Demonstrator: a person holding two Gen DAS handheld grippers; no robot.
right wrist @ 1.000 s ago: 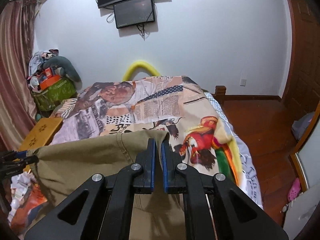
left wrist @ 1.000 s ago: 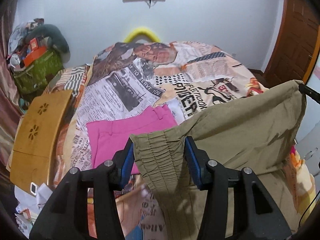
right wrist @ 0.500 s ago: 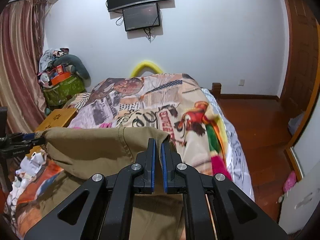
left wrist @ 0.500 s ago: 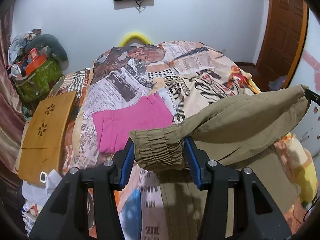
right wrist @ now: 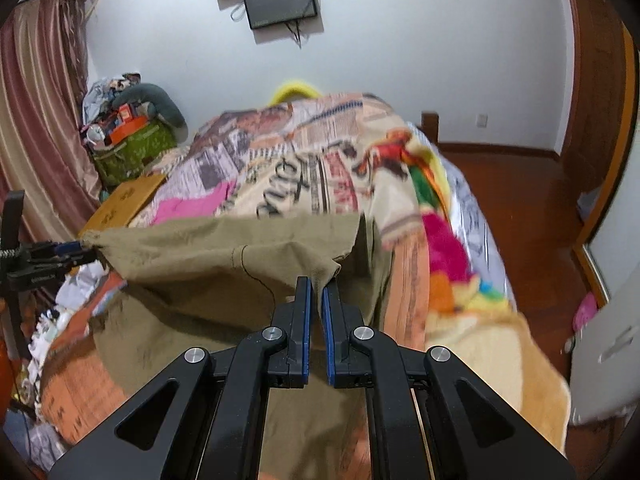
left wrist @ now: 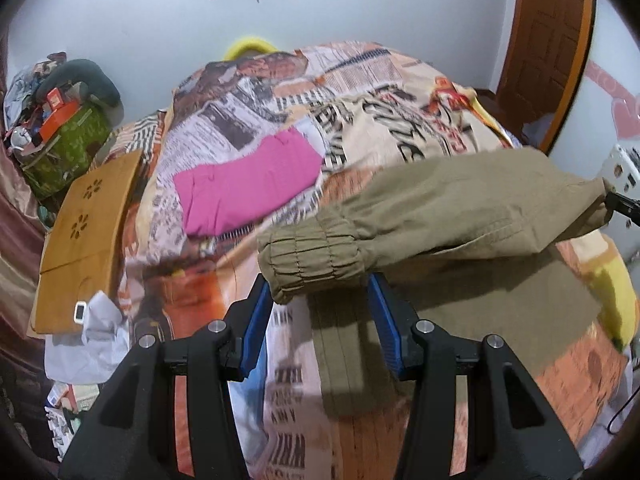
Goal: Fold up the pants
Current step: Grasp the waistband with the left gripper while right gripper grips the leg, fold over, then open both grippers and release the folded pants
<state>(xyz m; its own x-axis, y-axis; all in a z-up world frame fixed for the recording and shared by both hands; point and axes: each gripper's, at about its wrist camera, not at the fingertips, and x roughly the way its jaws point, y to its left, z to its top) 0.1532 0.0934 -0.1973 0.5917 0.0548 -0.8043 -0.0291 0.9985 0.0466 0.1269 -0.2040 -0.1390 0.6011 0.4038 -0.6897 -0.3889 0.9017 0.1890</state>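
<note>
bedspread (right wrist: 340,176) print blurred, pants (right wrist: 224,256) hem hidden

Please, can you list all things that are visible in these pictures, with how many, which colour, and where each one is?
khaki pants: one, olive-khaki, held stretched over the bed, lower part on the cover
pink garment: one, pink, folded flat on the bed
bed cover: one, newspaper print, over the bed
wooden board: one, tan, beside the bed
green bag: one, green, in the far corner
screen: one, black, on the wall
curtain: one, pinkish brown, by the wall
left gripper: black with blue pads, closed on the gathered cuff
right gripper: black with blue pads, pinching the pants' edge
</note>
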